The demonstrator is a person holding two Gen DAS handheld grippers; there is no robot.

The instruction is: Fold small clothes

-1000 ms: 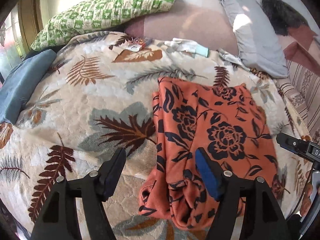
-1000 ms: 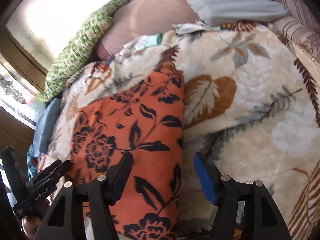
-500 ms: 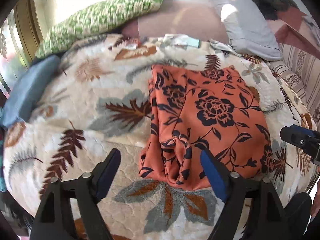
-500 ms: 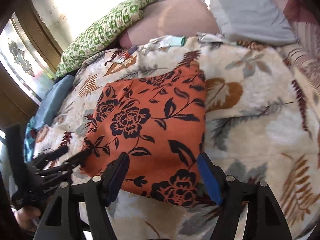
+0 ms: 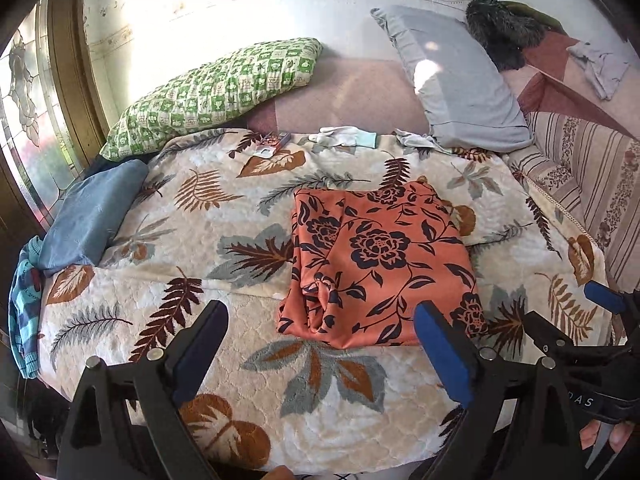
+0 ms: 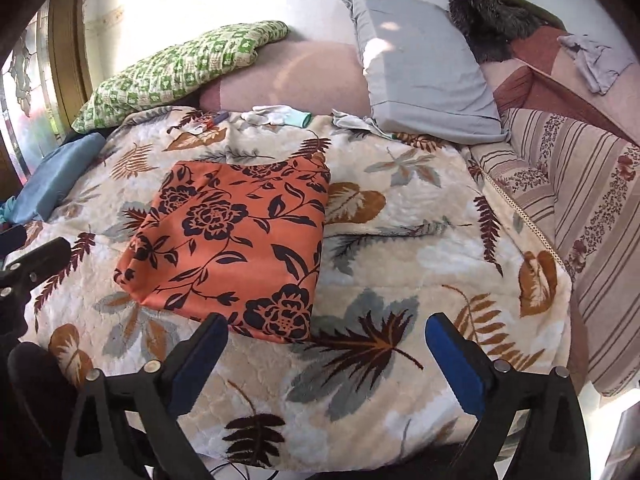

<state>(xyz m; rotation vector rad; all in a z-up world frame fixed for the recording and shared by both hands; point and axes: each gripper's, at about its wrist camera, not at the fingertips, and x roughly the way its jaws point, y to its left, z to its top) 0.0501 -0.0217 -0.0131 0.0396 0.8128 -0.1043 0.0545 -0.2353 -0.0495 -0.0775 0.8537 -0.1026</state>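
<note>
An orange garment with a black flower print [image 5: 380, 264] lies folded in a rough rectangle on the leaf-patterned blanket [image 5: 160, 264]. Its left edge is bunched. My left gripper [image 5: 320, 320] hovers above the bed's near edge, short of the garment, open wide with nothing between its blue pads. In the right wrist view the garment [image 6: 236, 240] lies ahead and to the left. My right gripper [image 6: 326, 328] is over bare blanket [image 6: 420, 248], its jaws opening and empty. Neither gripper touches the cloth.
A green checked pillow [image 5: 216, 88] and a grey pillow [image 5: 452, 80] lean against the back wall. A blue cushion [image 5: 92, 216] lies at the left edge. White gloves [image 5: 344, 138] and small items lie at the far side. A striped cover [image 6: 580, 200] is at the right.
Both grippers have drawn back and upward from the orange garment, and their jaws have spread wider. The garment stays folded on the blanket, now fully in view.
</note>
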